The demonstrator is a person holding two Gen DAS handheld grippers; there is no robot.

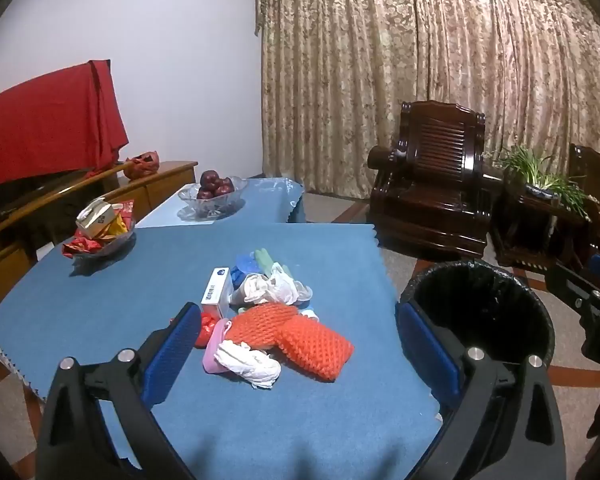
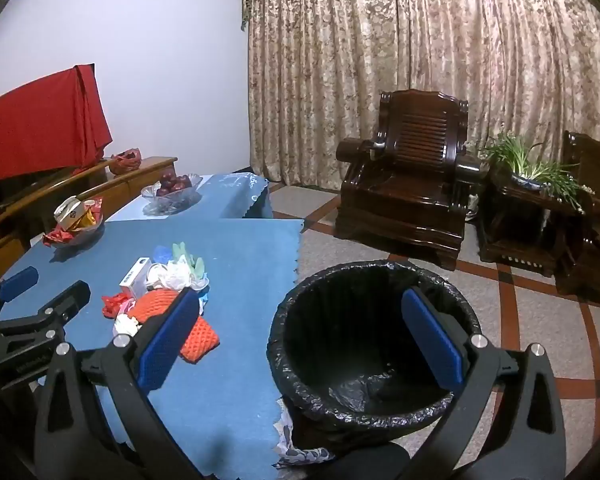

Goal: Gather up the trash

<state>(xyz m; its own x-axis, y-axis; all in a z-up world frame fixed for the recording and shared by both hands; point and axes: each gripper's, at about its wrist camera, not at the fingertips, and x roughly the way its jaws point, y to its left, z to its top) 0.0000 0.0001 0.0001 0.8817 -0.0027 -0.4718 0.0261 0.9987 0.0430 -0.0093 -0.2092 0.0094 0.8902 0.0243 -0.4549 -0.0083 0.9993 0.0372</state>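
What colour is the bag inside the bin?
Black; the bin bag shows best in the right wrist view.

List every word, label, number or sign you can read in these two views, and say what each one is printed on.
No text can be read.
White box in the trash pile: a blue round logo and a blue printed strip, too small and blurred to read.
Carton in the snack dish: a diamond-shaped mark, unreadable.
Red wrappers in that dish: printed pattern, unreadable.
Left gripper body, in the right wrist view: faint embossed lettering, unreadable.
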